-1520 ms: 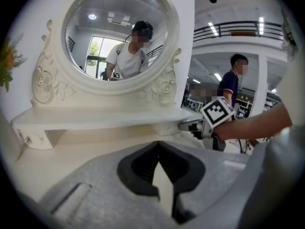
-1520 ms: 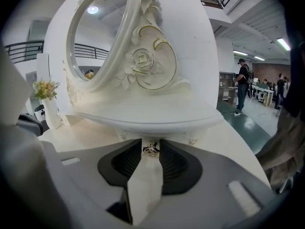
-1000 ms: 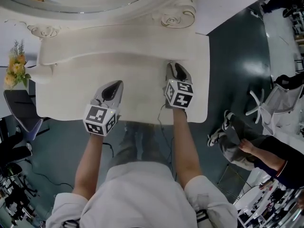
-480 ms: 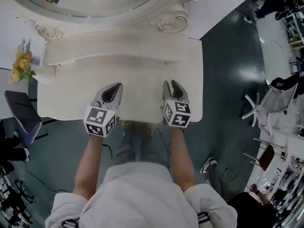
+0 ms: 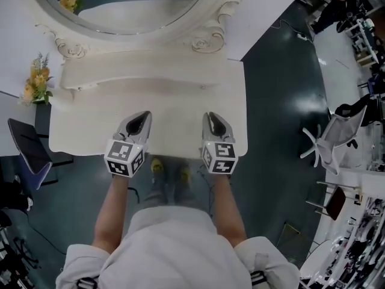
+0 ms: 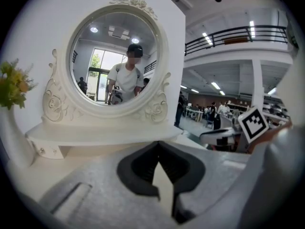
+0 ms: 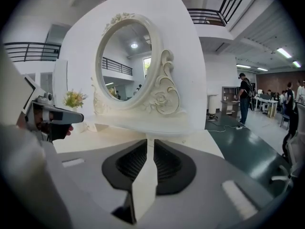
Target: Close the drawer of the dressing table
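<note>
Two empty grippers hover over the dressing table (image 5: 174, 95) near its six o'clock edge, the left gripper (image 5: 143, 117) pinched shut, the right gripper (image 5: 212, 118) narrow and closing. No drawer juts out below, so the closing looks finished.

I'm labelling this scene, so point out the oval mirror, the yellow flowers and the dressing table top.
oval mirror (image 6: 102, 46), left gripper view, on the glass.
yellow flowers (image 5: 31, 91), head view, on the blooms.
dressing table top (image 5: 174, 110), head view, on its bare middle.
</note>
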A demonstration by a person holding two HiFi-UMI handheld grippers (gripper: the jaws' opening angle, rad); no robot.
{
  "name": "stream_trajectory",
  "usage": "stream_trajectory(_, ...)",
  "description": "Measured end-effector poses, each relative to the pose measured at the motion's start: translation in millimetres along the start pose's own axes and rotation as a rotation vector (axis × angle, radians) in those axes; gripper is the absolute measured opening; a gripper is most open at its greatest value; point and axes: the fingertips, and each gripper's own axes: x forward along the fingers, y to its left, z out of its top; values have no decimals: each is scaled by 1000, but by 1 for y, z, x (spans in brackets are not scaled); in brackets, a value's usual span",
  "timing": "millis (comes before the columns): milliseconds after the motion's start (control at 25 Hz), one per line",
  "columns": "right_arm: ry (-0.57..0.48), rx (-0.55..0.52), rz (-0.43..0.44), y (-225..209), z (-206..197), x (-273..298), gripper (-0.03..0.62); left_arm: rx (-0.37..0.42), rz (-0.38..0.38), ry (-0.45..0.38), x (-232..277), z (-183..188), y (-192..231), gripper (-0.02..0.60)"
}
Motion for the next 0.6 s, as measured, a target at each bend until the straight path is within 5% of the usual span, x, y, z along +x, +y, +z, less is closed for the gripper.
stream_trajectory(160, -42, 56, 8, 4, 19, -18, 25, 12, 14, -27, -12, 13, -1, 0)
stream_trajectory(600, -95, -4, -13, 11, 45, -58, 3, 46, 23, -100, -45, 49, -10, 0)
